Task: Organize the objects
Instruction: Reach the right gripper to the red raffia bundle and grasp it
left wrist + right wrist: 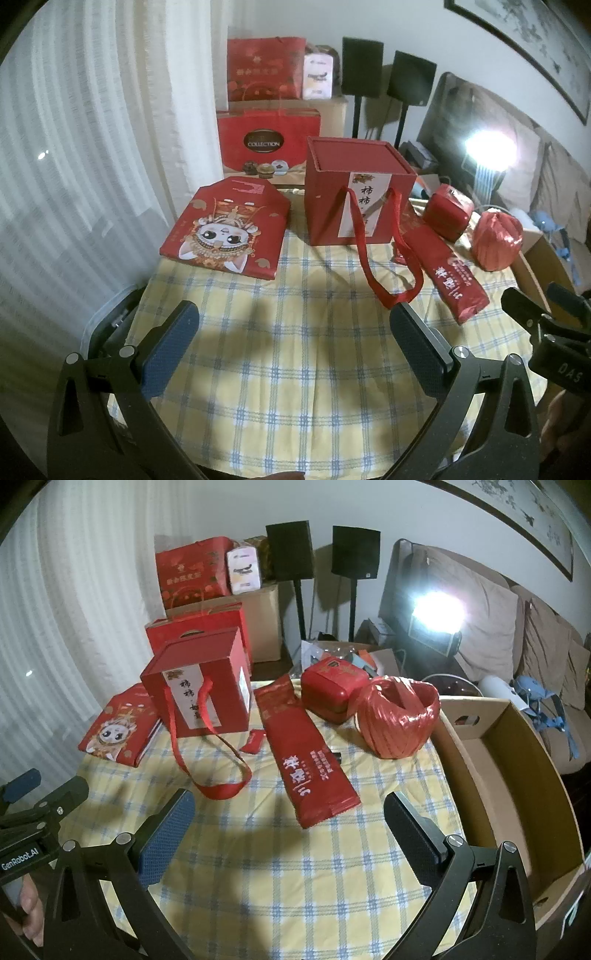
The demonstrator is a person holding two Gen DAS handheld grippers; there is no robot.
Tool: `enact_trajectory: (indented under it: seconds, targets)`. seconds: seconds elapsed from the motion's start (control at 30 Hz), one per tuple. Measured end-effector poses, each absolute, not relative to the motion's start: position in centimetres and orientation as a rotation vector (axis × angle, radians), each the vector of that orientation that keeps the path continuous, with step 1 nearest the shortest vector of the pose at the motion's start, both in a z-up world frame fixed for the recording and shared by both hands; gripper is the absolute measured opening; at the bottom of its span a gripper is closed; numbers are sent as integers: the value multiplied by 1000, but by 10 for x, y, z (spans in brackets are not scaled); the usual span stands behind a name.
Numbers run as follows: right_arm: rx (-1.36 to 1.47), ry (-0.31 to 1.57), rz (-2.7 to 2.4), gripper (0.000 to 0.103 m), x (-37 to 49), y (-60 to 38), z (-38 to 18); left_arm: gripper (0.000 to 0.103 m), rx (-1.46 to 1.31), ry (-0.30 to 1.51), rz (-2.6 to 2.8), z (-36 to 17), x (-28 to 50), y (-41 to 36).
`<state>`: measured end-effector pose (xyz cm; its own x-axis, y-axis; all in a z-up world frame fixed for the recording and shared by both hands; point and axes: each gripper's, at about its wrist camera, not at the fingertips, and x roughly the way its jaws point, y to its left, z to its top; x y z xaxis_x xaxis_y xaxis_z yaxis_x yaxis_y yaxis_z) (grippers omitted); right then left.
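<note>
Several red things lie on the checked tablecloth (280, 354). A red gift box (360, 192) with a ribbon handle (373, 273) stands at the back; it also shows in the right wrist view (201, 690). A flat red cat-print packet (225, 230) lies at the left. A long red packet (304, 753) lies in the middle, with a small red tin (330, 690) and a roll of red string (397, 716) behind it. My left gripper (293, 328) is open and empty above the cloth. My right gripper (288, 818) is open and empty, just short of the long packet.
An open cardboard box (517, 775) stands at the table's right edge. Red gift bags (267, 144) and a carton sit behind the table. A curtain (74, 166) hangs at the left. A bright lamp (436, 609), two speakers and a sofa are at the back right.
</note>
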<state>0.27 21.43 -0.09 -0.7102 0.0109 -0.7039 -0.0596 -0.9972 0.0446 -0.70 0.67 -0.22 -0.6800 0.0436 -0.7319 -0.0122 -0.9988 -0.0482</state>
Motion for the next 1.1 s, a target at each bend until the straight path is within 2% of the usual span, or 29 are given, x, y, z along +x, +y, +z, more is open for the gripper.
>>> enact_trajectory:
  seconds: [0.67,0.97,1.1]
  targets:
    - [-1162,79,2781,103,-8,261,-18,103,-1240,-97,2783,-21,-29,7]
    - [-1130,97,2731,103,-13,306,-22,103,-1215,-67,2692,-25,-42,36]
    - [-1129,144,2738,103,-18,323,-23,98,-1216,-63,2636,-30,-48,52]
